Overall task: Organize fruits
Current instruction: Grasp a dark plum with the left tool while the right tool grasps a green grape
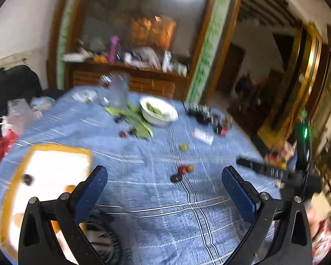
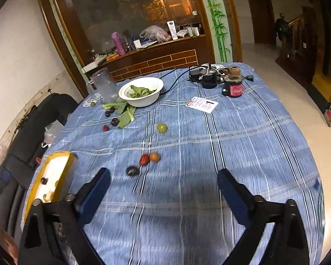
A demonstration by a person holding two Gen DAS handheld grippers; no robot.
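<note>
Small fruits lie scattered on the blue checked tablecloth [image 2: 242, 150]. A dark plum [image 2: 132, 171], a red fruit [image 2: 144, 159] and a brown-orange fruit [image 2: 154, 156] sit together mid-table, and a green fruit [image 2: 161, 127] lies farther back. More dark and red fruits [image 2: 112, 122] rest by the leafy greens. A white tray with a yellow rim [image 2: 70, 157] at the left holds a few fruits. My right gripper [image 2: 163, 177] is open and empty, short of the plum. My left gripper [image 1: 164, 175] is open too, with the same trio [image 1: 183, 172] lying on the cloth beyond its tips.
A white bowl [image 2: 156, 84] of greens stands at the back, loose leaves [image 2: 124, 112] beside it. A clear jug [image 2: 103, 84], a black device with cables [image 2: 206, 77], a red-labelled jar [image 2: 232, 88] and a card [image 2: 202, 104] occupy the far side. A dark chair [image 2: 44, 119] stands left.
</note>
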